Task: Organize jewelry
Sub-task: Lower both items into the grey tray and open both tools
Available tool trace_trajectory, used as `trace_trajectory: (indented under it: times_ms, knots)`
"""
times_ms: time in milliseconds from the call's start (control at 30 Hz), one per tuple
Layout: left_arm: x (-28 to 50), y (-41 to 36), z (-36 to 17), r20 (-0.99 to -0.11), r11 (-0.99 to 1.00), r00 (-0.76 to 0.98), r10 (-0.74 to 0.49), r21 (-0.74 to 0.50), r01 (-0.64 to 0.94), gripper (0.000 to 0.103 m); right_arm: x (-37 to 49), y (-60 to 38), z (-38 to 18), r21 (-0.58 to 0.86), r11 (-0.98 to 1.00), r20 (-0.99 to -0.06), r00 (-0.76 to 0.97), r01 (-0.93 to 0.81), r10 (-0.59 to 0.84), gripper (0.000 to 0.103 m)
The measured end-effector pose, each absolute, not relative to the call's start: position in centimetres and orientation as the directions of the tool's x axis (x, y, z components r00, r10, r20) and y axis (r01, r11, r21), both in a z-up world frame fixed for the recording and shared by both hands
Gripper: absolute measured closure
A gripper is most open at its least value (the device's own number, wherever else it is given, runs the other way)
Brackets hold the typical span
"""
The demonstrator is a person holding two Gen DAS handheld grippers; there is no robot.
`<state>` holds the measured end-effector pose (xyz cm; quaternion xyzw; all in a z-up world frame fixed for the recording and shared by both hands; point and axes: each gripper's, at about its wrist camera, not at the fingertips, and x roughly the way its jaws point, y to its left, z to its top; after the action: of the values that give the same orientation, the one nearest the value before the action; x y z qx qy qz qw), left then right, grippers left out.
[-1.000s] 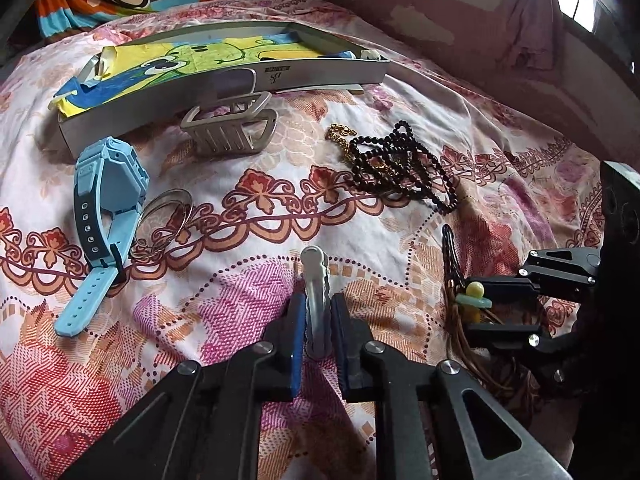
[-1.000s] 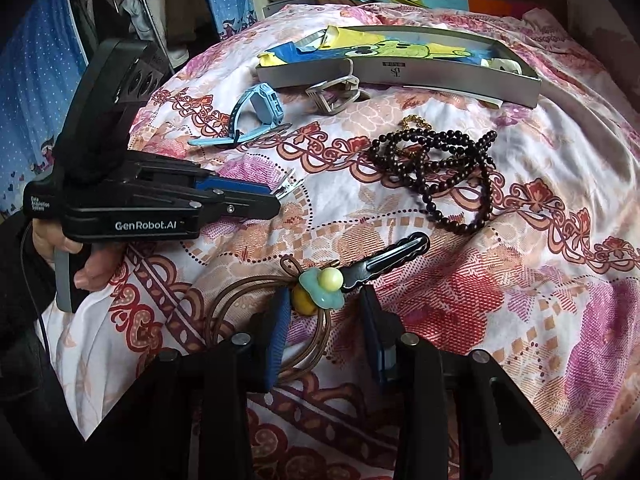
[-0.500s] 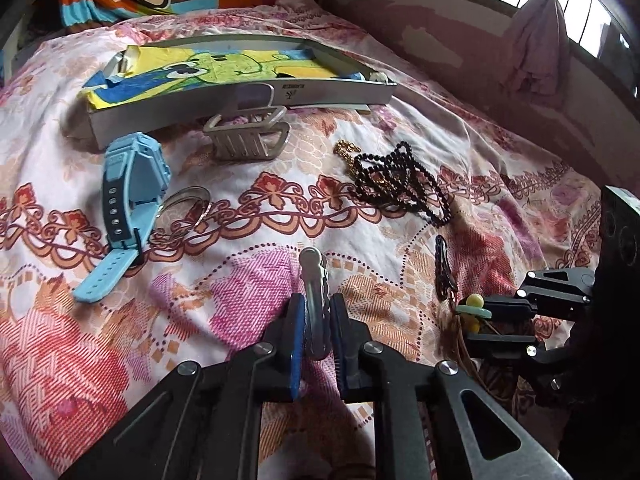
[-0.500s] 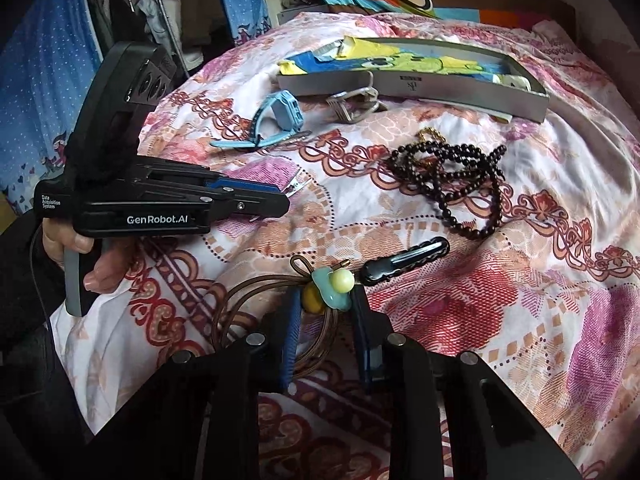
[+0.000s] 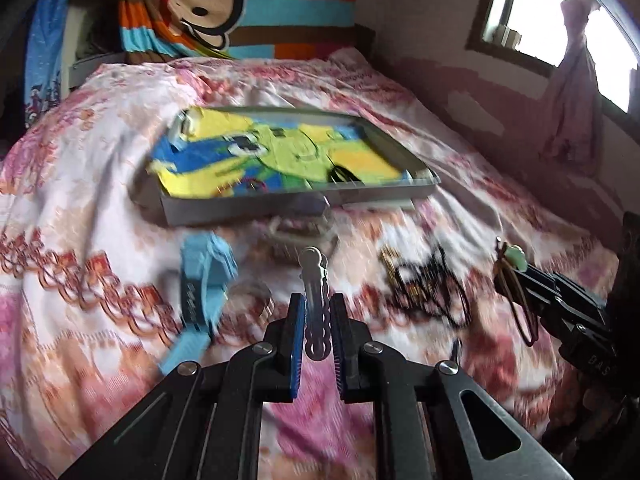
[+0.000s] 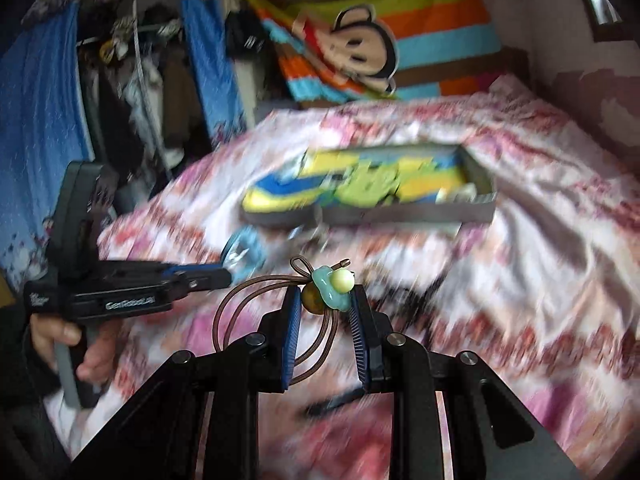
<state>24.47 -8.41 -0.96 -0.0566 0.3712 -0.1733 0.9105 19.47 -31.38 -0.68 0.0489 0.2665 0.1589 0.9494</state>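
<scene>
On a bed with a pink and red flowered bedspread (image 5: 100, 216), two hand-held grippers are each carrying a small accessory. Seen from its own camera, the left gripper (image 5: 316, 332) is pinching a silver hair clip (image 5: 315, 292) between its blue pads, the clip pointing forward. Seen from the other camera, the right gripper (image 6: 325, 312) is closing tightly on a brown hair tie (image 6: 256, 304) by its green and yellow bead charm (image 6: 334, 290), the cord loop hanging loose to the left. Ahead of both is lying a shallow grey tray (image 5: 296, 200) lined with a yellow, blue and green cartoon cloth, which looks like the place for the jewelry. Between the grippers and the tray are resting a blue watch (image 5: 204, 280), a grey claw clip (image 5: 304, 232) just in front of the tray wall, and a tangle of black beads (image 5: 428, 284). To do this step well, each piece should probably be carried over the tray wall and let go low inside, with the dangling cord kept clear of the rim. A striped cartoon monkey blanket (image 5: 240, 4) is hanging behind the bed, a window (image 5: 560, 12) is lighting the right side, and clothes are hanging at the left. Both pictures are blurring with motion.
</scene>
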Motion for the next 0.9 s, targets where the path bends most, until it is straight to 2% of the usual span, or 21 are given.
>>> trace_trajectory:
  times_ms: [133,433,633,900]
  knots:
    - [28.2,-7.9,0.9,-0.645,0.951,0.699,-0.309,-0.225,0.212,0.091,23.7,-32.4,0.8,0.186,0.958,-0.445,0.851,-0.217,0.279,0.081]
    - [37.0,-9.1,0.7,-0.682,0.955,0.670,-0.292,-0.240,0.172,0.091,35.0,-32.7,1.9,0.144,0.979,-0.448,0.873,-0.145,0.195,0.081]
    - [40.8,-10.9,-1.7,-0.734,0.964,0.625,-0.265,-0.209,0.162,0.091,37.9,-33.4,-2.1,0.099,0.988,-0.521,0.840,-0.118,0.153,0.081]
    - [42.2,-12.2,-3.3,-0.766,0.970,0.595,-0.243,-0.200,0.139,0.091,39.6,-34.0,-4.1,0.127,0.985,-0.571,0.803,-0.117,0.170,0.081]
